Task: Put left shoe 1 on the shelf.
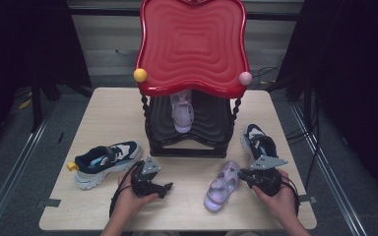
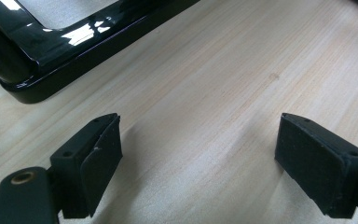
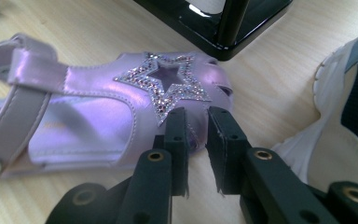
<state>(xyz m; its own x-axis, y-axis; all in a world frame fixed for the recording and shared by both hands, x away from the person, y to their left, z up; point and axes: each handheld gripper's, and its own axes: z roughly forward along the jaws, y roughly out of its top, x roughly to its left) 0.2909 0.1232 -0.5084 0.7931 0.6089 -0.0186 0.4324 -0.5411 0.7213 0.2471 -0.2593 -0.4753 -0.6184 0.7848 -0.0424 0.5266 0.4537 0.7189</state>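
You're at the pick-up step: a matching sandal already sits on the lower shelf of the red-topped rack [image 1: 192, 49], and its partner waits on the table [image 1: 103, 113]. The purple sandal [image 1: 222, 186] lies flat just in front of the rack's black base, beside a dark sneaker [image 1: 258, 142]. Your right gripper [image 3: 196, 122] is at its toe edge, jaws nearly together; whether they pinch the upper yet, I can't tell. Next you need a firm bite, then a lift toward the shelf. It's shiny lilac with a glittery star and a strap. Your left gripper [image 2: 196, 158] rests with jaws apart over bare wood.
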